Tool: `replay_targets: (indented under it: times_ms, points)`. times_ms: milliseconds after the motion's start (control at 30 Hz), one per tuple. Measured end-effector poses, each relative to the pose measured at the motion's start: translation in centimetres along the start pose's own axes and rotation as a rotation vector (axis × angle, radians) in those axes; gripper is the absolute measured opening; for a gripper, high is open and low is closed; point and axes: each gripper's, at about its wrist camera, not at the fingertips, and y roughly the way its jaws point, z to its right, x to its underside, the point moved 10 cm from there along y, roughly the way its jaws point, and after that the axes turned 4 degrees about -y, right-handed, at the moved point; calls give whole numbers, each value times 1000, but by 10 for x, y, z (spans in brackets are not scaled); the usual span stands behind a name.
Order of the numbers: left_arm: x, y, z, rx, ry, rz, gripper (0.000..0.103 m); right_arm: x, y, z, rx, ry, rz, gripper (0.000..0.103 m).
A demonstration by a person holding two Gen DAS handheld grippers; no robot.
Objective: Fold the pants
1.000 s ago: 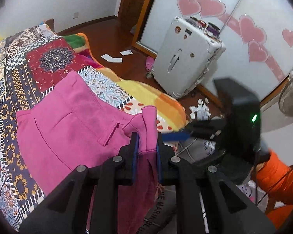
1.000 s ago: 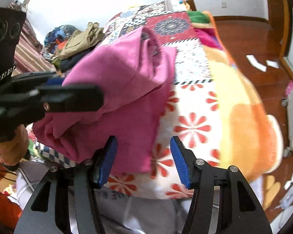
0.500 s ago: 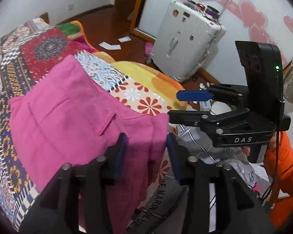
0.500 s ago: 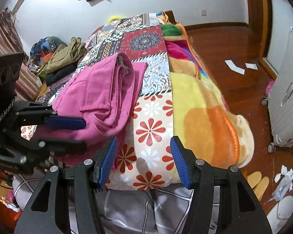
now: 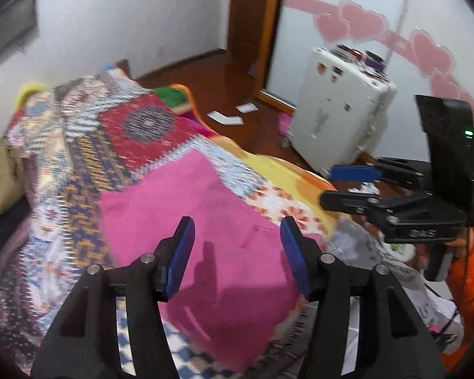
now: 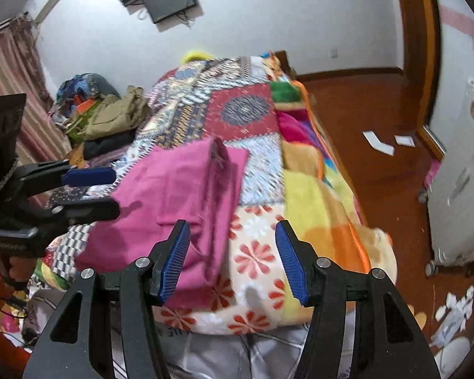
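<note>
Folded pink pants [image 5: 205, 221] laid flat on patchwork bedspread [image 5: 88, 164], near foot end of bed. Left gripper [image 5: 237, 252] held above pants, jaws just opened, spread apart, nothing gripped between blue pads. Right gripper [image 6: 232, 259] held over bed edge beside pants, jaws parted, empty. White suitcase [image 5: 341, 117] seen on wooden floor.

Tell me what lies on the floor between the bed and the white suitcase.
In the right wrist view, bare wood floor with two white paper slips separates the bed from the white suitcase; something pink sits beside the case.
</note>
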Motion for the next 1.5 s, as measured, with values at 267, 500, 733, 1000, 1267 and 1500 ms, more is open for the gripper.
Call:
replay_targets:
  times_ms: [267,500,733,1000,1267,1500]
  points:
    - [12,13,-73,-83,-144,-35,56,-20,34,-49,-85,-114,-1,52]
    - [39,50,-103,-136,-185,-117,37,36,76,-72,-139,-188,-179,48]
    - [48,70,-116,-139,-229,-139,37,58,74,-60,-154,-155,-254,46]
    - [32,21,-109,-126,-187,-41,37,-17,48,-60,-137,-168,-85,48]
    - [69,34,-99,-104,-170,-124,37,-45,127,-66,-135,-215,-171,47]
    - [77,40,-100,-85,-158,-125,38,-30,167,-33,-27,-232,-279,44]
